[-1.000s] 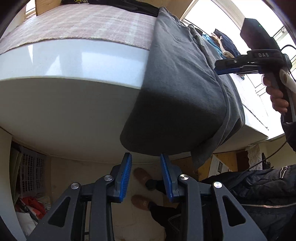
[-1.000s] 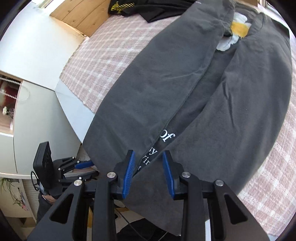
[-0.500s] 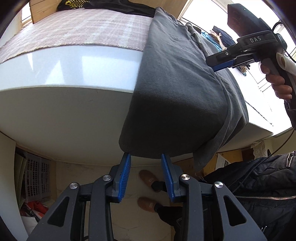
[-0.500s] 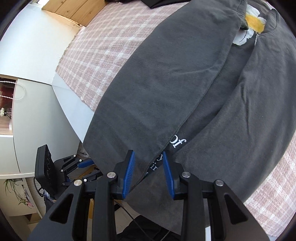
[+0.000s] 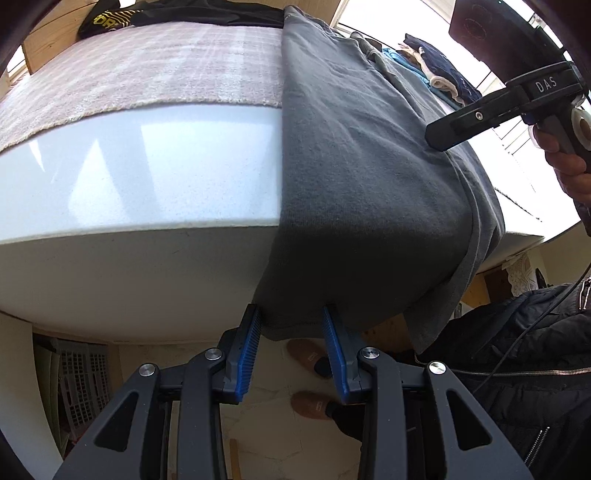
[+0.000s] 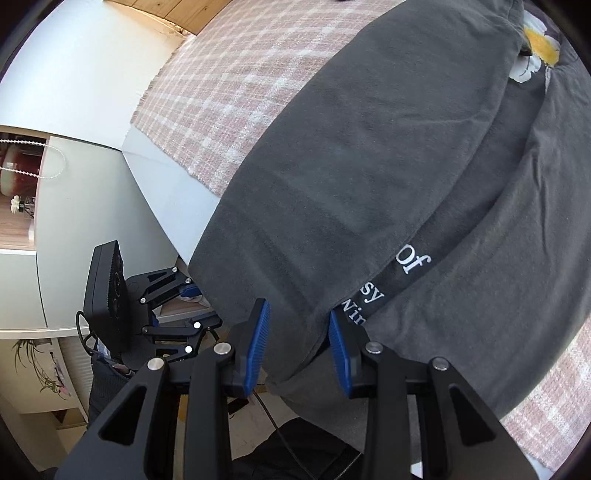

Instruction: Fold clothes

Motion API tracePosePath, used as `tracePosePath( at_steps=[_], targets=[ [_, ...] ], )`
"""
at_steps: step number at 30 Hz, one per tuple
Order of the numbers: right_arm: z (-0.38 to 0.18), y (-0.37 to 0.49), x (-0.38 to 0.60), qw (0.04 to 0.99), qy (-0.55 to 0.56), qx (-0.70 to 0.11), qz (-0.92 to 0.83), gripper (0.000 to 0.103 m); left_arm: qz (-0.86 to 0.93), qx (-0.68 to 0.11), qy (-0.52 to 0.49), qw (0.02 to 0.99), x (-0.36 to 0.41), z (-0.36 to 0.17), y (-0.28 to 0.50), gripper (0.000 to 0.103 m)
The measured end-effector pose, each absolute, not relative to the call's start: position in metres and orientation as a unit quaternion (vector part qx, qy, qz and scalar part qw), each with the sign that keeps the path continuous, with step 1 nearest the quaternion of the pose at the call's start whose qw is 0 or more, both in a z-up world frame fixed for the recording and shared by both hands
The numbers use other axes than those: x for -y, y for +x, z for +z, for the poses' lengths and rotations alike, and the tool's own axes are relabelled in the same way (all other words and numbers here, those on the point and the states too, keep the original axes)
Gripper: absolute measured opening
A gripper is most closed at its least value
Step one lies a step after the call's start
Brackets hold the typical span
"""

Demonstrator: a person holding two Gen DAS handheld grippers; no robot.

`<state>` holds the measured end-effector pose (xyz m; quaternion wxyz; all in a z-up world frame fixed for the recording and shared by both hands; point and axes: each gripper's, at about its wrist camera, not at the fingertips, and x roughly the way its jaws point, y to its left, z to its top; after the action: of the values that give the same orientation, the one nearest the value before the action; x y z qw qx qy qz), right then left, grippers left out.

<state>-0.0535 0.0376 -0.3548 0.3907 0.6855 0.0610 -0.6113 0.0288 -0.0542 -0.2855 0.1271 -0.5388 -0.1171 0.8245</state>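
Observation:
A dark grey top (image 5: pixel 369 166) with white lettering and a daisy print lies lengthwise on the bed, both sides folded inward (image 6: pixel 369 166). Its lower end hangs over the white mattress edge (image 5: pixel 147 166). My left gripper (image 5: pixel 291 314) sits below that edge with the hanging hem between its blue fingertips. Its jaws are closing, but the pads do not press the cloth. My right gripper (image 6: pixel 298 310) hovers above the same end, open, its fingers astride the folded edge beside the lettering. Each gripper shows in the other's view: the right (image 5: pixel 480 118), the left (image 6: pixel 177 295).
A pink checked blanket (image 6: pixel 240 92) covers the mattress. A black garment with yellow print (image 5: pixel 110 22) lies at the far end, more clothes (image 5: pixel 436 66) by the window. Under the bed edge are a person's slippers (image 5: pixel 306 350), a dark jacket (image 5: pixel 517 369) and a grey basket (image 5: pixel 81 384).
My left gripper has closed in on the hanging hem, which now lies between its fingertips. My right gripper has come nearer to the cloth and now straddles the folded edge.

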Motion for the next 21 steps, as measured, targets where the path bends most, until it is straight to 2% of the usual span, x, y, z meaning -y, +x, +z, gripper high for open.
tracePosePath(
  at_steps=[2, 5, 11, 16, 21],
  targets=[
    [-0.355, -0.053, -0.039, 0.389, 0.689, -0.054, -0.609, 0.033, 0.824, 0.12, -0.538, 0.133, 0.055, -0.286, 0.027, 0.01],
    [-0.357, -0.059, -0.043, 0.387, 0.695, -0.041, -0.604, 0.033, 0.822, 0.125, -0.537, 0.141, 0.056, -0.288, 0.025, 0.004],
    [-0.357, -0.064, -0.045, 0.384, 0.698, -0.03, -0.604, 0.031, 0.829, 0.127, -0.525, 0.141, 0.062, -0.269, 0.037, 0.003],
    [-0.355, -0.065, -0.049, 0.382, 0.692, -0.027, -0.612, 0.007, 0.838, 0.137, -0.51, 0.139, 0.074, -0.244, 0.05, 0.003],
    [-0.344, -0.066, -0.059, 0.399, 0.691, 0.012, -0.603, 0.007, 0.842, 0.15, -0.501, 0.135, 0.083, -0.241, 0.059, 0.001]
  ],
)
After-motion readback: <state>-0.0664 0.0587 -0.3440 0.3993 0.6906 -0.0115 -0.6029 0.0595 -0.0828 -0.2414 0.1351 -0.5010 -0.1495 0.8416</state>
